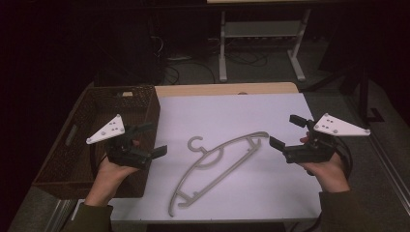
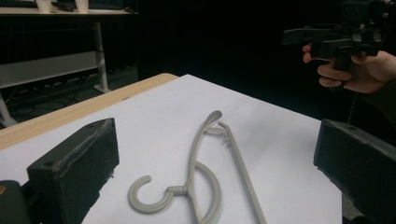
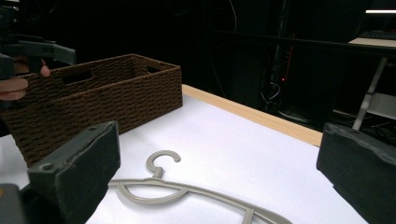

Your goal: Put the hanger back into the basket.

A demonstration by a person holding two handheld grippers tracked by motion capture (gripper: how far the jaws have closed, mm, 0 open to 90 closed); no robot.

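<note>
Our left gripper (image 1: 153,140) and right gripper (image 1: 285,130) both hover spread and empty; the hanger (image 1: 217,164) lies flat between them, long axis running 7 to 1 o'clock, hook nearer the left.

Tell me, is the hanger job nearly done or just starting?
Just starting, it seems. Done: nothing; the grey hanger lies flat on the white table, untouched. In hand: the left gripper and right gripper hover open on either side of it. Left: picking it up, perhaps for the brown basket beside it.
</note>
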